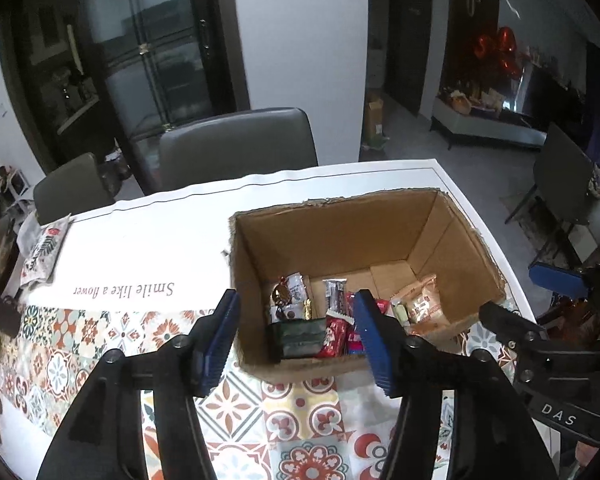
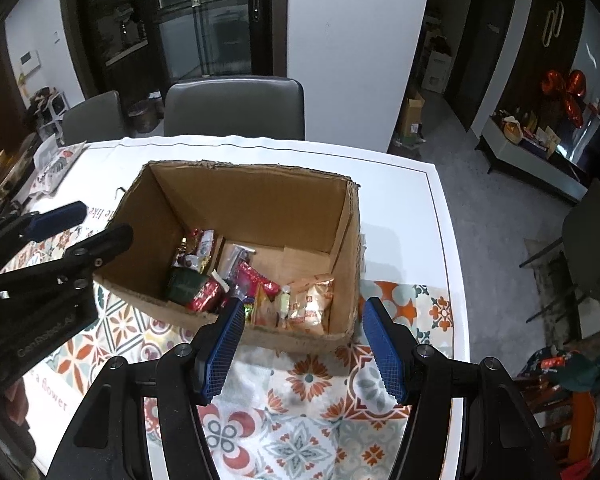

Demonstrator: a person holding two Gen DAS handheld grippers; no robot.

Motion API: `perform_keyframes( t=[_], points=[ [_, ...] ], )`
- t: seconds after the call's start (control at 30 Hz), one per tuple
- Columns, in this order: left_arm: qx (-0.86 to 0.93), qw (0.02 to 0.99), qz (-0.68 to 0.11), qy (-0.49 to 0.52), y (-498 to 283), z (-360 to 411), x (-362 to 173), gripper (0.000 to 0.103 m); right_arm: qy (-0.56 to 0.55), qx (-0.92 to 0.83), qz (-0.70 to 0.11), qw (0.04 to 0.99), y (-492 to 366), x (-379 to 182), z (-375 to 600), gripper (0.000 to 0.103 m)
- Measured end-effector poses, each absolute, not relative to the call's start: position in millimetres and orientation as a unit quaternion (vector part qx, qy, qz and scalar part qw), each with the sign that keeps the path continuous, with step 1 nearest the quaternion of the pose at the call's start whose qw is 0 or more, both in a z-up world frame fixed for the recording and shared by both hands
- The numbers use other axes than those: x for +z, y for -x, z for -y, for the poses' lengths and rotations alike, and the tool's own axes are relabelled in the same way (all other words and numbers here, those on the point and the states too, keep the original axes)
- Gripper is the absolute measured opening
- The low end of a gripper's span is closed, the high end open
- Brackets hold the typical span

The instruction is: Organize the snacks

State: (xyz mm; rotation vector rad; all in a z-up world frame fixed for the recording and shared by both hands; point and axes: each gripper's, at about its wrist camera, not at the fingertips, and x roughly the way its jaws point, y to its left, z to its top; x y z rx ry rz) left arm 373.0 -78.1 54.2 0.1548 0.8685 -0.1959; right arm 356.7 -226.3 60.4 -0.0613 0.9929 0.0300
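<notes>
An open cardboard box (image 1: 340, 236) (image 2: 244, 196) stands on the table. Several wrapped snacks lie along its near side: a dark green pack (image 1: 300, 334) (image 2: 186, 284), red wrappers (image 1: 336, 334) (image 2: 206, 298) and an orange-and-white packet (image 1: 422, 304) (image 2: 312, 300). My left gripper (image 1: 296, 332) is open and empty, held above the box's near wall; it also shows in the right wrist view (image 2: 84, 224). My right gripper (image 2: 304, 332) is open and empty, just before the box's near right corner; it also shows in the left wrist view (image 1: 540, 292).
A white table (image 2: 412, 208) carries a patterned tile-print cloth (image 2: 300, 420) (image 1: 100, 340). A patterned pouch (image 1: 42, 248) (image 2: 54, 168) lies at the far left. Grey chairs (image 1: 236, 148) (image 2: 236, 108) stand behind the table. The table's right edge drops to the floor.
</notes>
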Motion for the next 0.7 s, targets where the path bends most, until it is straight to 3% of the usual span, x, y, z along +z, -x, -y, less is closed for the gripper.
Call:
perform_keyframes(
  t=[0.1,0.2,0.43,0.7],
  points=[
    [-0.080,0.905,-0.411,-0.072,-354.5,73.4,57.9,0.067,0.027,0.016,-0.464,0.886,-345.5,62.3,225.4,0.073],
    [-0.069,0.910,-0.402,-0.068,-336.4,69.6,59.4,0.068,0.026,0.014,-0.447,0.894,-330.6,65.3,225.5,0.075],
    [-0.061,0.933,-0.347,-0.078,-281.5,63.9,63.0,0.089,0.010,0.005,-0.413,0.911,-287.6,67.7,231.0,0.079],
    [-0.045,0.951,-0.296,-0.073,-221.0,52.7,65.3,0.102,-0.001,-0.009,-0.356,0.934,-230.3,74.3,234.9,0.086]
  ],
)
